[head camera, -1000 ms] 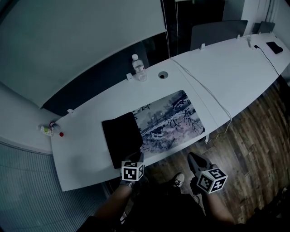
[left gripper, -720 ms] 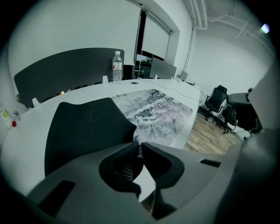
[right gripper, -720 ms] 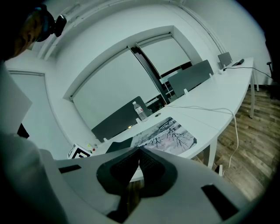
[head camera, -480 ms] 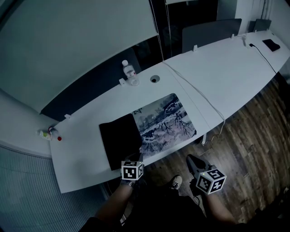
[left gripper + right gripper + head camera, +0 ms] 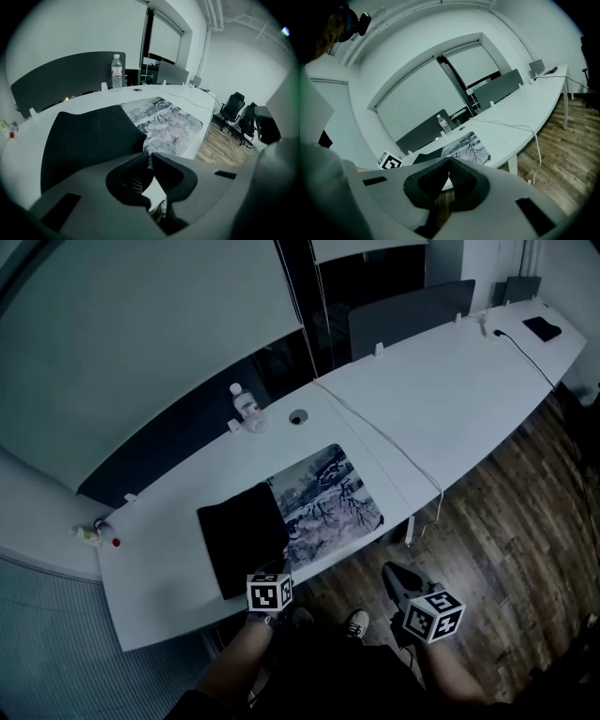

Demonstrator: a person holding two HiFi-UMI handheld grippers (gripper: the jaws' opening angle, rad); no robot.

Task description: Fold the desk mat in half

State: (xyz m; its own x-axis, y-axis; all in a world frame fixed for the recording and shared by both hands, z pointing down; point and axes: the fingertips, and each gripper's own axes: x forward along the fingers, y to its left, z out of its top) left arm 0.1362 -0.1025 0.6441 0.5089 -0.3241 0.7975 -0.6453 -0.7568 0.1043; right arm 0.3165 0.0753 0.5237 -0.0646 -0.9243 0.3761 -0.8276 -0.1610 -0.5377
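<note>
- Desk mat (image 5: pixel 323 498) lies along the near edge of the white table (image 5: pixel 450 390), close to the middle of the head view. Its printed tree scene faces up on the right part.
- The mat's left part, at 9 o'clock from the print, is turned over so its black underside (image 5: pixel 242 535) shows. In the left gripper view this flap bulges up off the table.
- Left gripper (image 5: pixel 149 157) sits at 5 o'clock from the black flap. Its jaws are pinched on the mat's near edge, where black meets print.
- Right gripper (image 5: pixel 449 160) is at 4 o'clock from the mat, off the table and over the wooden floor (image 5: pixel 525 512). Its jaws are pressed together with nothing between them.
- A water bottle (image 5: pixel 246 407) stands at 11 o'clock from the mat, and a round cable hole (image 5: pixel 298 416) lies at 12 o'clock.
- A white cable (image 5: pixel 394 451) runs past the mat's right side and drops over the near table edge at 3 o'clock.
- Small items (image 5: pixel 89 534) sit at the table's left end, at 9 o'clock.
</note>
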